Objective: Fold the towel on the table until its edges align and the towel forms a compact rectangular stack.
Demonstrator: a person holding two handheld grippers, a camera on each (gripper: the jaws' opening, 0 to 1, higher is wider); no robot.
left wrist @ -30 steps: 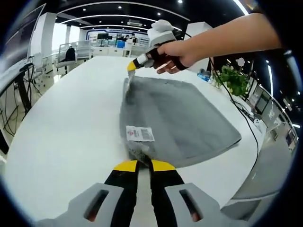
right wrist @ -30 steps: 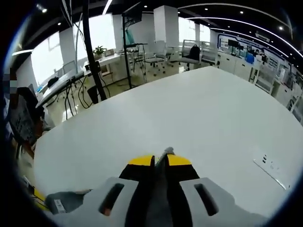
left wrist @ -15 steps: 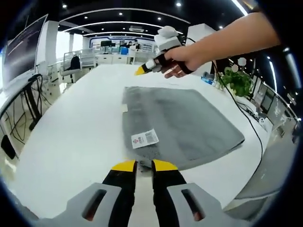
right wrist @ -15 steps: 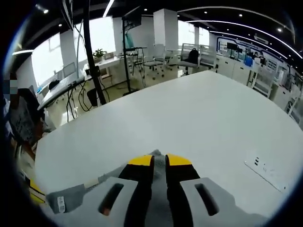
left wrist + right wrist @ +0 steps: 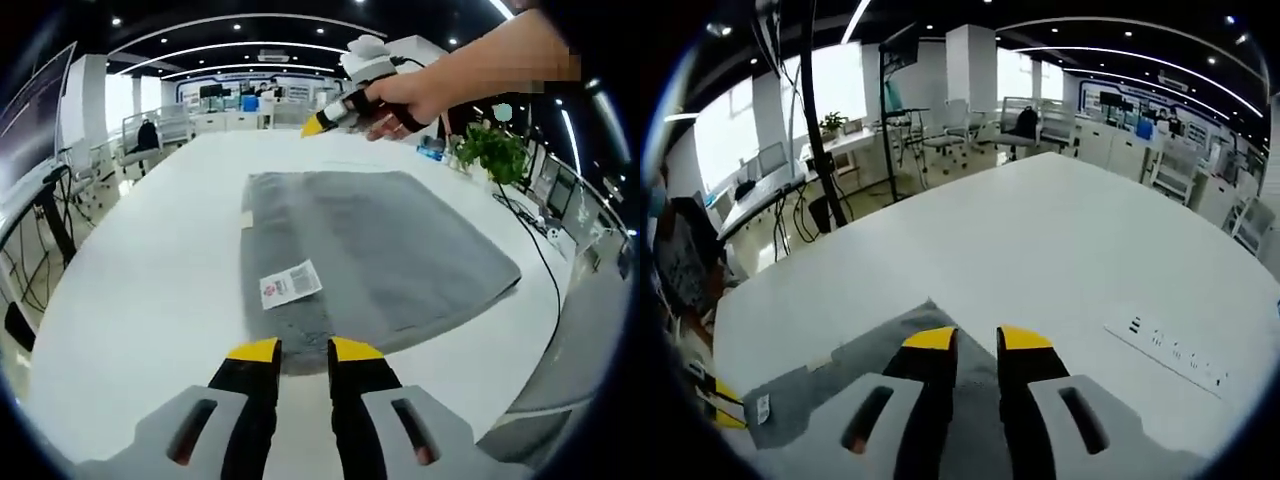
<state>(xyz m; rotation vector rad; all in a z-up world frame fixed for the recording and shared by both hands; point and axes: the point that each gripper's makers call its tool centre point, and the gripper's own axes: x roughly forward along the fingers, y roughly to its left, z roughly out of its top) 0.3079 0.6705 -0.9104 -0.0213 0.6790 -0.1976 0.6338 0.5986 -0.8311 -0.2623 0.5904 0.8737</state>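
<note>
A grey towel (image 5: pixel 370 250) lies folded flat on the white table (image 5: pixel 150 260), with a white label (image 5: pixel 290 283) near its close left corner. My left gripper (image 5: pixel 303 352) is open just short of the towel's near edge, with nothing between the jaws. A hand holds my right gripper (image 5: pixel 318 124) above the table past the towel's far edge. In the right gripper view, the right gripper (image 5: pixel 977 342) is open and hangs over a corner of the towel (image 5: pixel 865 345). The left gripper's yellow tip (image 5: pixel 725 416) peeks in at the lower left.
A power strip (image 5: pixel 1170 350) is set into the table to the right of the right gripper. A black cable (image 5: pixel 528 270) runs along the table's right edge near a potted plant (image 5: pixel 495 160). Office chairs and desks stand beyond the table.
Both grippers were shut on towel corners a second ago. They have let go and opened, and each has drawn back a little from the towel, which now lies flat.
</note>
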